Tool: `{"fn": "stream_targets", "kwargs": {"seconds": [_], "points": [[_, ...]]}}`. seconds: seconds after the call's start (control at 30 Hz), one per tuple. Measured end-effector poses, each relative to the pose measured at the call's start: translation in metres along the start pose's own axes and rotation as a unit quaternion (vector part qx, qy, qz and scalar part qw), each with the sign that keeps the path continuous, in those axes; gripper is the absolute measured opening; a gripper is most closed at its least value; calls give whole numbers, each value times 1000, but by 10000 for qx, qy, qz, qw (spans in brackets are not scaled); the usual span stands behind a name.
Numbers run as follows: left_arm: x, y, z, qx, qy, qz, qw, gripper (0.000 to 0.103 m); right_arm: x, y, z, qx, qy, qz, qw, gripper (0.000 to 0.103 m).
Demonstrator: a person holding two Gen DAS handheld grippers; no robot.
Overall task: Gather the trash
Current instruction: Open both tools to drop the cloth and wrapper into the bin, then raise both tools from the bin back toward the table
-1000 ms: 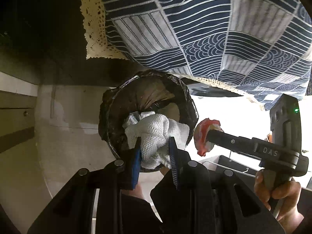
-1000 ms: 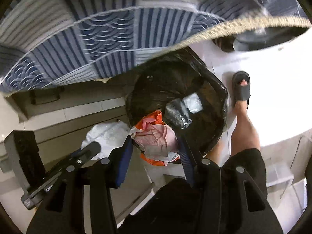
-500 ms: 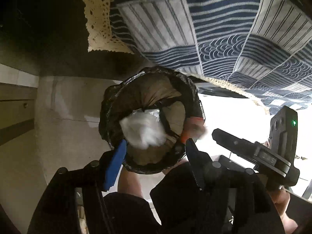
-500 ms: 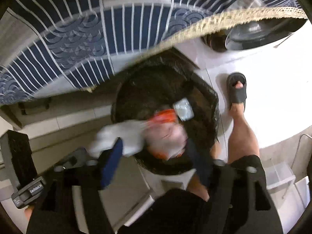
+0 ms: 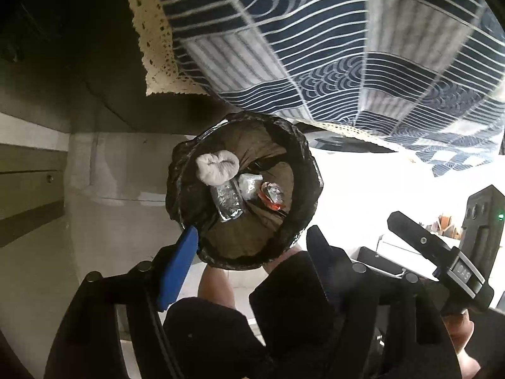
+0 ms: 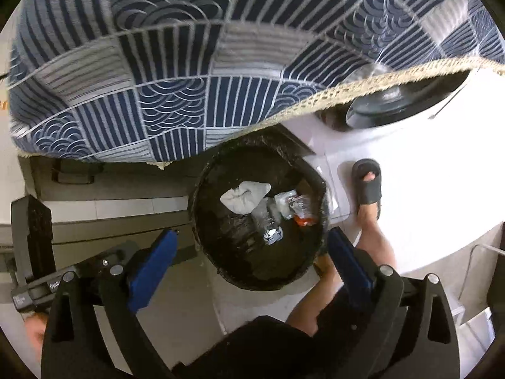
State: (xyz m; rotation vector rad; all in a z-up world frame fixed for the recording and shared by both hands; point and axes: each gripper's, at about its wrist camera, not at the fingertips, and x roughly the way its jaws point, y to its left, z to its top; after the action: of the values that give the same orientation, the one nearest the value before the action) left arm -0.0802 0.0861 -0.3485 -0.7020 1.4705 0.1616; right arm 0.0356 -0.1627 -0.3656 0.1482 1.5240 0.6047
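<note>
A bin lined with a black bag (image 5: 303,164) (image 6: 221,246) stands on the floor below both grippers. Inside lie a white crumpled paper towel (image 5: 217,164) (image 6: 244,195), silver foil wrappers (image 5: 228,202) (image 6: 271,232) and an orange-and-pink wrapper (image 5: 271,195) (image 6: 303,218). My left gripper (image 5: 252,237) hangs above the bin, its jaws opening with nothing between them. My right gripper (image 6: 252,246) is also above the bin, jaws opening wide and empty; in the left wrist view it shows at the right (image 5: 435,249).
A blue-and-white patterned tablecloth (image 5: 315,38) (image 6: 189,63) with a lace edge overhangs the bin. The person's legs and a foot in a dark slipper (image 6: 367,186) stand right of the bin. Grey cabinet fronts (image 6: 110,221) lie to the left.
Both grippers opened and let go: the white paper towel and the orange wrapper dropped into the bin. The right gripper rose away from the bin.
</note>
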Motion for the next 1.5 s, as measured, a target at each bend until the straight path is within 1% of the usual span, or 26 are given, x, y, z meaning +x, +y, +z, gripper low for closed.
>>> {"fn": "stream_targets", "kwargs": {"seconds": [0.07,0.1,0.13,0.17,0.23,0.3,0.37,0.47,0.53,0.63,0.73,0.8,0.83,0.93,0.97,1.07,1.1,1.17,1.3,1.37,1.4,1.47,1.5], "points": [[-10,-6,-1,160,-87,100,9998,77,-9,5,-2,-95,-66,-84,9999,98],[-15,-7,-1,218,-161,157,9995,84,-17,8,-4,-135,-148,-65,9998,98],[-21,-9,-1,261,-252,200,9991,87,-23,12,-4,-182,-209,-46,9996,98],[-27,-11,-1,296,-331,217,9988,87,-31,17,-5,-261,-301,-50,9992,98],[-41,-12,-1,296,-452,258,9982,97,-45,28,-5,-373,-497,-60,9980,98],[-56,-12,-3,280,-585,175,9977,96,-58,36,-4,-457,-699,-82,9965,98],[-70,-13,-6,338,-727,189,9966,96,-74,43,-5,-501,-978,-160,9938,98],[-90,-13,-9,430,-931,173,9946,96,-98,51,-5,-524,-1305,-83,9900,98],[-105,-15,-10,508,-1117,156,9923,96,-111,57,-5,-593,-1520,-95,9866,98],[-126,-20,-11,634,-1409,193,9878,96,-130,64,-6,-695,-1894,-232,9792,98],[-144,-25,-11,760,-1584,149,9843,96,-151,67,-5,-751,-2232,-151,9718,98],[-160,-31,-11,850,-1731,121,9812,96,-163,69,-4,-767,-2402,3,9677,98],[-168,-35,-11,907,-1816,93,9791,96,-172,71,-3,-787,-2541,88,9639,98],[-196,-54,-12,1212,-2161,5,9688,96,-194,79,4,-881,-2876,227,9534,98],[-201,-59,-13,1278,-2221,-17,9666,96,-200,82,5,-911,-2932,260,9513,98],[-225,-77,-9,1551,-2480,-82,9562,96,-226,97,15,-1089,-3198,308,9407,98],[-234,-84,-6,1661,-2572,-146,9519,96,-231,99,18,-1109,-3243,359,9388,98],[-245,-90,-2,1763,-2685,-161,9469,96,-243,107,23,-1195,-3354,452,9334,98],[-267,-106,12,1864,-2929,-249,9375,96,-268,125,38,-1436,-3556,398,9227,98],[-279,-116,17,1976,-3087,-216,9301,96,-275,128,46,-1491,-3551,547,9212,98],[-283,-120,19,2036,-3133,-188,9274,96,-279,127,54,-1473,-3466,745,9234,98],[-289,-131,25,2199,-3202,-162,9214,96,-284,127,64,-1441,-3435,882,9238,98],[-292,-135,28,2231,-3220,-160,9199,96,-287,128,71,-1457,-3461,920,9222,98]]}}
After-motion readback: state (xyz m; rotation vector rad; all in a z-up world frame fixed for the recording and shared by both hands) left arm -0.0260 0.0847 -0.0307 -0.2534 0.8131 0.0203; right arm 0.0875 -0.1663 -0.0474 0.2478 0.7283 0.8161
